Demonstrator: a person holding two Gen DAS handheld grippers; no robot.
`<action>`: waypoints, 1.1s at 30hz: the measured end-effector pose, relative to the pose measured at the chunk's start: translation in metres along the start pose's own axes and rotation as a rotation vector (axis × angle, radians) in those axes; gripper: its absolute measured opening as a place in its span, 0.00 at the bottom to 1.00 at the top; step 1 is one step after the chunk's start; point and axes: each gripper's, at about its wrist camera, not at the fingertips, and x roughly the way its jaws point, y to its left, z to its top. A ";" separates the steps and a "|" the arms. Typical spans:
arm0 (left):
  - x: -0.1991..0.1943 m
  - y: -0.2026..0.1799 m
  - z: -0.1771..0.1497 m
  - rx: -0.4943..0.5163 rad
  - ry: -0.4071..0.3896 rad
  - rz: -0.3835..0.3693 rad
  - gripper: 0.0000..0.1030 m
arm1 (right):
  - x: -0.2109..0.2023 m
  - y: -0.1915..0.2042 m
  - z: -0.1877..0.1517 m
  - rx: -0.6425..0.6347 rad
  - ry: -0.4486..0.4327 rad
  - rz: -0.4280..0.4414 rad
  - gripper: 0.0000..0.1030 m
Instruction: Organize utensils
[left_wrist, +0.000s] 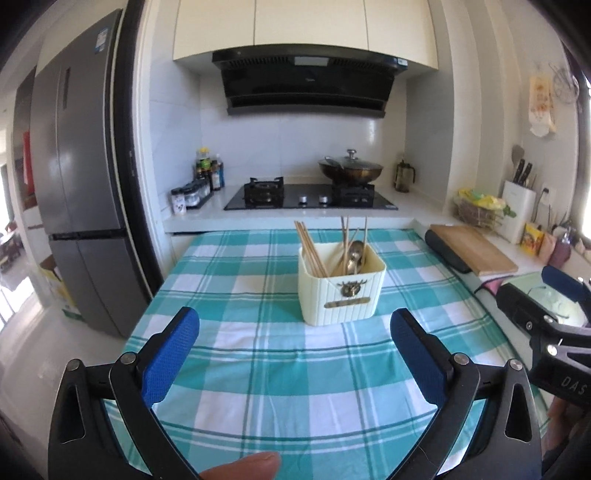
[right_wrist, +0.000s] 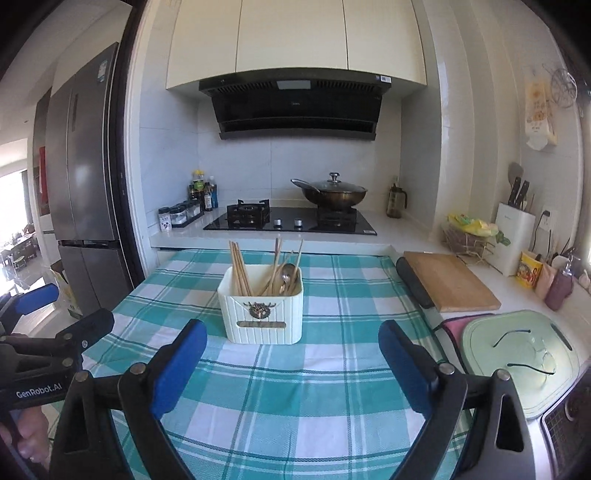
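Landmark: cream ribbed plastic utensil holder (left_wrist: 341, 291) with a brass badge, standing upright on the desk (left_wrist: 258, 369) under its teal-and-white checked cloth.
Far left of the holder: tall grey steel refrigerator (left_wrist: 81, 177) on the floor, well apart.
Behind-left of the holder: row of dark sauce bottles and small spice jars (left_wrist: 199, 184) on the white counter.
Behind the holder: black glass gas hob (left_wrist: 310, 197), with a dark wok under a glass lid (left_wrist: 351, 170) on its right burner; a black range hood (left_wrist: 306, 83) hangs above.
In the holder, left part: bundle of light wooden chopsticks (left_wrist: 310, 253) leaning left.
In the holder, right part: a few more chopsticks and metal spoons (right_wrist: 288, 275), handles down.
Left hand-held gripper (left_wrist: 295, 350): blue pads spread wide, nothing between them, near side of the holder, not touching it.
Right hand-held gripper (right_wrist: 291, 360): blue pads spread wide, bare cloth between them, just short of the holder.
Between the hand-held grippers and the holder: only bare cloth.
Right of the holder: rectangular wooden cutting board (right_wrist: 448, 280) on the white counter with a dark roll along its near edge.
Near right: pale green plastic lid (right_wrist: 517, 362) with a pair of glasses lying on it.
Far right: white knife block (right_wrist: 513, 236) with black-handled knives, beside a wire basket of yellow things (right_wrist: 469, 230).
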 end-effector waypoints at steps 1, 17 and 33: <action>-0.004 0.002 0.002 -0.009 -0.002 0.007 1.00 | -0.005 0.002 0.003 -0.008 -0.008 0.005 0.93; -0.023 0.000 0.003 -0.002 0.021 0.054 1.00 | -0.037 0.018 0.009 -0.040 -0.008 0.023 0.93; -0.020 0.004 0.000 -0.010 0.025 0.057 1.00 | -0.037 0.020 0.009 -0.034 -0.010 0.027 0.93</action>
